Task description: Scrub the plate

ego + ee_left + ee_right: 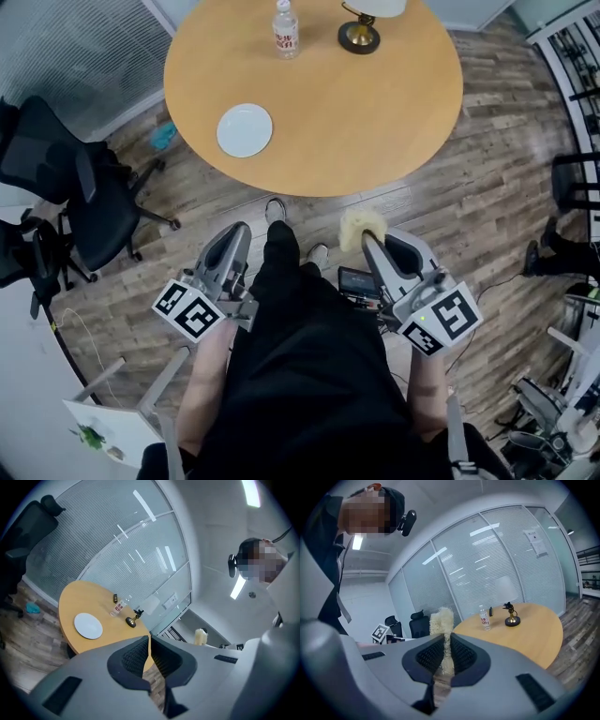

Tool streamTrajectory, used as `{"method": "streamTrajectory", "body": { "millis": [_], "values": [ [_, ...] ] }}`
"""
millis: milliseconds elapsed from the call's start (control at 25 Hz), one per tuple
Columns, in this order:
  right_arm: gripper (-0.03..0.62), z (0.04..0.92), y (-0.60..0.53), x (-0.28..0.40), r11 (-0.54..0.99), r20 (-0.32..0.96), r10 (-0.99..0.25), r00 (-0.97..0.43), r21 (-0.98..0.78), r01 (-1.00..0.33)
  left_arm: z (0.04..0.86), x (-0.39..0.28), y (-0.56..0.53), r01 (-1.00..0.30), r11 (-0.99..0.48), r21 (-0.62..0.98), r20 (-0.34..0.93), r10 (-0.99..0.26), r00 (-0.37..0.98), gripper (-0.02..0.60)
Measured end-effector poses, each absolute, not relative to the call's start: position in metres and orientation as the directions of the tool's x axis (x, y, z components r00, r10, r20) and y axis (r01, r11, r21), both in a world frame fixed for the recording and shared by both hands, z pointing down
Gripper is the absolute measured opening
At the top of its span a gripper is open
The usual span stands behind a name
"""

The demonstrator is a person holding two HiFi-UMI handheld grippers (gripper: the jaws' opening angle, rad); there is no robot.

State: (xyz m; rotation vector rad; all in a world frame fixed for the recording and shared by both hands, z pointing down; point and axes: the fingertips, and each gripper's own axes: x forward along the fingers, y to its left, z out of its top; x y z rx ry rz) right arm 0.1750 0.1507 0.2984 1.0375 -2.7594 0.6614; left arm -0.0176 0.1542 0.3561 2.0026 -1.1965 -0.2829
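Note:
A white plate (pixel 245 129) lies on the round wooden table (pixel 375 103), near its front left edge; the left gripper view also shows the plate (pixel 88 625). My left gripper (pixel 241 232) is held low in front of the person, short of the table, shut with nothing between its jaws. My right gripper (pixel 367 240) is beside it to the right, shut on a pale yellow scrubbing sponge (pixel 360 226) that sticks out past the fingertips. The sponge (pixel 442 637) shows pinched between the dark pads in the right gripper view.
A water bottle (pixel 285 29) and a small brass-based lamp (pixel 360 34) stand at the table's far side. Black office chairs (pixel 84 192) are at the left. A black rack (pixel 574 66) stands at the right, cables on the wood floor.

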Motion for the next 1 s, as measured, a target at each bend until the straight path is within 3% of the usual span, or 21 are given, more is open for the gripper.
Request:
{"method": "streamTrajectory", "body": {
  "millis": [320,680,1000],
  "values": [
    [0.029,0.28,0.105,0.149,0.646,0.273,-0.64,-0.718,-0.315,-0.695,0.373,-0.038,0.083,-0.591,-0.257,0.765,0.165,-0.809,0.565,0.011],
    [0.029,0.27,0.045,0.1,0.655,0.287,-0.645,-0.708,-0.27,-0.706,0.432,-0.094,0.03,-0.492,-0.075,0.867,0.24,-0.802,0.546,0.012],
    [0.029,0.28,0.014,0.056,0.646,0.323,-0.639,-0.698,-0.267,-0.715,0.479,-0.13,0.008,-0.408,0.067,0.911,0.305,-0.775,0.554,0.075]
  ]
}}
